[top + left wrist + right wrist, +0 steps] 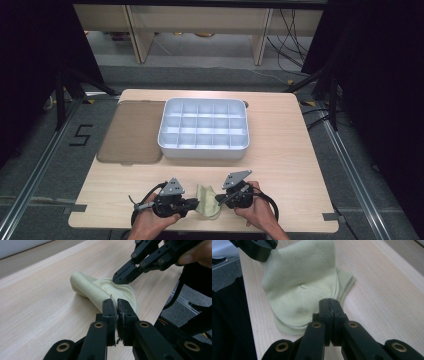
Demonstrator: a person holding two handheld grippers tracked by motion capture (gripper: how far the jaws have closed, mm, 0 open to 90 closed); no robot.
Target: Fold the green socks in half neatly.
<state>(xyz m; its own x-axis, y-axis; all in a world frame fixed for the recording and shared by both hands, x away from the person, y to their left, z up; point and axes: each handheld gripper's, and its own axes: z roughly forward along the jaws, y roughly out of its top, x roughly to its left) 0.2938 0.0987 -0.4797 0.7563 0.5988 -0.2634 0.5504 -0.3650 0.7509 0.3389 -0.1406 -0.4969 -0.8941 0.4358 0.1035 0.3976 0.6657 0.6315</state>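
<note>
A pale green knit cloth, much like a sock, lies bunched near the table's front edge between my two grippers. My left gripper is shut, pinching one edge of the cloth. In the high view it sits at the cloth's left. My right gripper is shut on the opposite edge of the cloth. Seen from above, it points in from the right. In the right gripper view the fabric rises in a peak toward the left gripper. In the left gripper view the right gripper's tips press into the fabric.
A white tray divided into several compartments stands at the middle of the table. A brown flat lid lies to its left. The table's front edge runs just below my hands. Bare wood stretches to either side.
</note>
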